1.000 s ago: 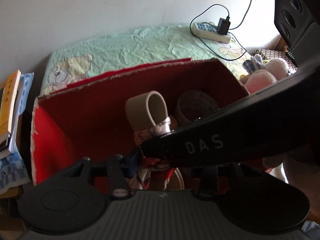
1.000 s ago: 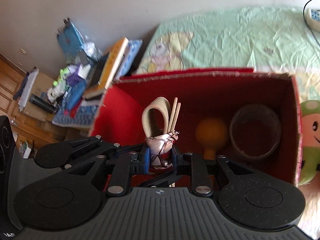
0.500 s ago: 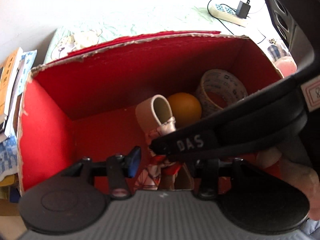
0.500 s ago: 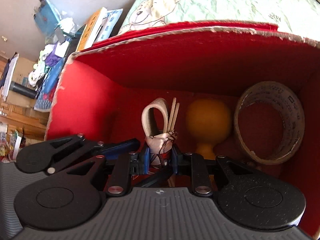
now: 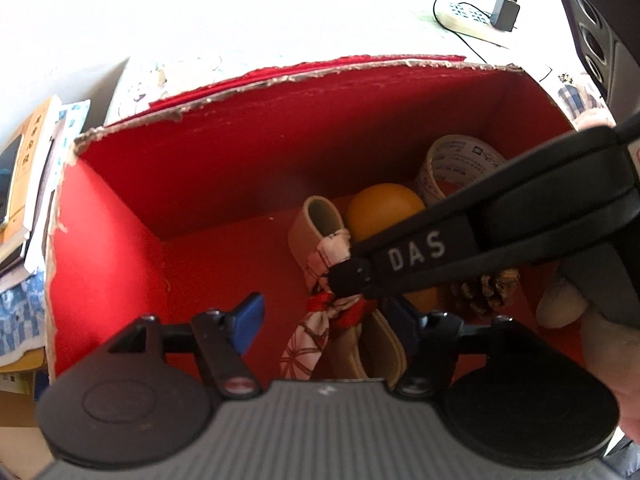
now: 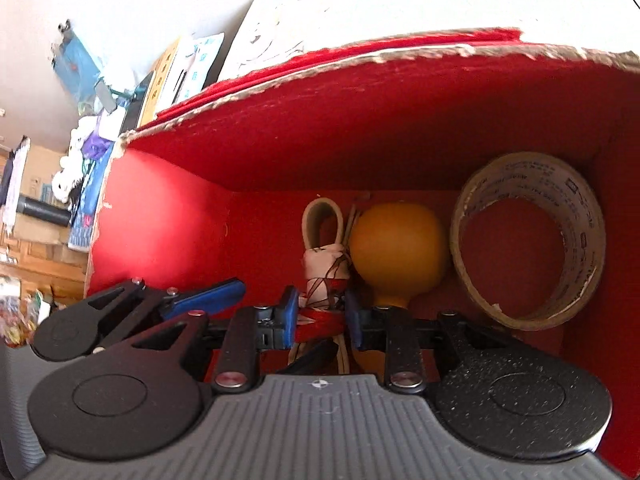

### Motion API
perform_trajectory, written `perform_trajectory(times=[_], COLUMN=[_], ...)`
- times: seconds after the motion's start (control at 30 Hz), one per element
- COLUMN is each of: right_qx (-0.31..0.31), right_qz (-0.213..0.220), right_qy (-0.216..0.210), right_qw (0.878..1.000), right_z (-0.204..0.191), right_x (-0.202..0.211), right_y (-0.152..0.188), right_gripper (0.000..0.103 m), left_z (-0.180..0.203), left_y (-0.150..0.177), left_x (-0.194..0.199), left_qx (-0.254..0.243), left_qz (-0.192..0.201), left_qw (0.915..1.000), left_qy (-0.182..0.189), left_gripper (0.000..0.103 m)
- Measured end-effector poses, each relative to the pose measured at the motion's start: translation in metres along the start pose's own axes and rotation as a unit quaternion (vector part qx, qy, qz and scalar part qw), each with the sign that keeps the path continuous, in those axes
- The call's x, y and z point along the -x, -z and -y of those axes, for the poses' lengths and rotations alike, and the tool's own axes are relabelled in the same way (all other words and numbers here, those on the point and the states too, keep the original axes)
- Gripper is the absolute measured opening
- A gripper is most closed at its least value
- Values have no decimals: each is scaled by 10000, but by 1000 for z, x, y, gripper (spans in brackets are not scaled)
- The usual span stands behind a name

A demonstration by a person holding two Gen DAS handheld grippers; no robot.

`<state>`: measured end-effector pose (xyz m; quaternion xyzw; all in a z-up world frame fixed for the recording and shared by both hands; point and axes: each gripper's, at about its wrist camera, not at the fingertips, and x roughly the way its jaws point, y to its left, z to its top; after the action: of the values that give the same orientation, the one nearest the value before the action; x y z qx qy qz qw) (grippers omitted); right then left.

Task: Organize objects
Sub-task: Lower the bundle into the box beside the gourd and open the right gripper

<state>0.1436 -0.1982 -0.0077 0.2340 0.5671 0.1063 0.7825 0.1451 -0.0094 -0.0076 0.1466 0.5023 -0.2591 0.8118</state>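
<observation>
Red cardboard box (image 5: 248, 184), open-topped with a frayed rim, fills the left wrist view. Left gripper (image 5: 326, 316): its jaws have just been opening and now stand spread, the blue pads clear of the cloth-wrapped bundle (image 5: 320, 280) that lies between them on the box floor. The bundle consists of a tan looped strap bound in white patterned cloth with a red tie. Just behind it sits an orange ball-shaped object (image 5: 384, 210), and behind that a tape roll (image 5: 460, 168) leans against the far right corner. A pinecone (image 5: 486, 288) lies near the right wall. The right gripper (image 5: 352, 276), marked "DAS", crosses the view from the right, its tip at the bundle. A power strip (image 5: 466, 20) with charger rests on the bed beyond the box; books (image 5: 28, 168) stand at the left.

Right wrist view: the right gripper (image 6: 322, 314) straddles the bundle's (image 6: 324, 268) red-tied waist. Its jaws have just been opening slightly; whether the blue pads still press the cloth cannot be told. One finger of the left gripper (image 6: 204, 300) shows to the left. The orange object (image 6: 398, 248) touches the bundle's right side; the tape roll (image 6: 528, 240) stands on edge beside it, against the box's (image 6: 160, 224) right wall.
</observation>
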Motion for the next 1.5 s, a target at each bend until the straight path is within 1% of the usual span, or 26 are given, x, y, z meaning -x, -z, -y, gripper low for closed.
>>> perform_trajectory(times=[0.13, 0.23, 0.53, 0.83, 0.97, 1.17, 1.5], right_qx=[-51, 38, 230, 233, 249, 244, 219], right_qz=[65, 168, 418, 576, 579, 572, 588], right_qy=[22, 135, 391, 498, 509, 516, 534], right_qw=[10000, 9998, 9981, 9968, 9967, 9967, 9966], right_z=[2, -6, -10, -9, -11, -11, -14], right_x=[3, 2, 6, 7, 5, 5, 3], right_y=[1, 1, 4, 4, 3, 2, 3], right_gripper=[29, 29, 29, 29, 29, 29, 29], left_z=[8, 10, 15, 15, 16, 18, 18], left_y=[-3, -3, -3, -5, -5, -6, -2], left_x=[-4, -4, -4, -3, -3, -2, -3], left_qx=[-109, -145, -204, -174, -170, -189, -173], left_qz=[-17, -12, 45, 72, 83, 140, 126], left_qw=[9998, 9995, 9983, 9982, 9980, 9976, 9975], left_qy=[-188, -283, -537, -577, -595, -651, -675], left_gripper=[72, 73, 76, 75, 73, 73, 74])
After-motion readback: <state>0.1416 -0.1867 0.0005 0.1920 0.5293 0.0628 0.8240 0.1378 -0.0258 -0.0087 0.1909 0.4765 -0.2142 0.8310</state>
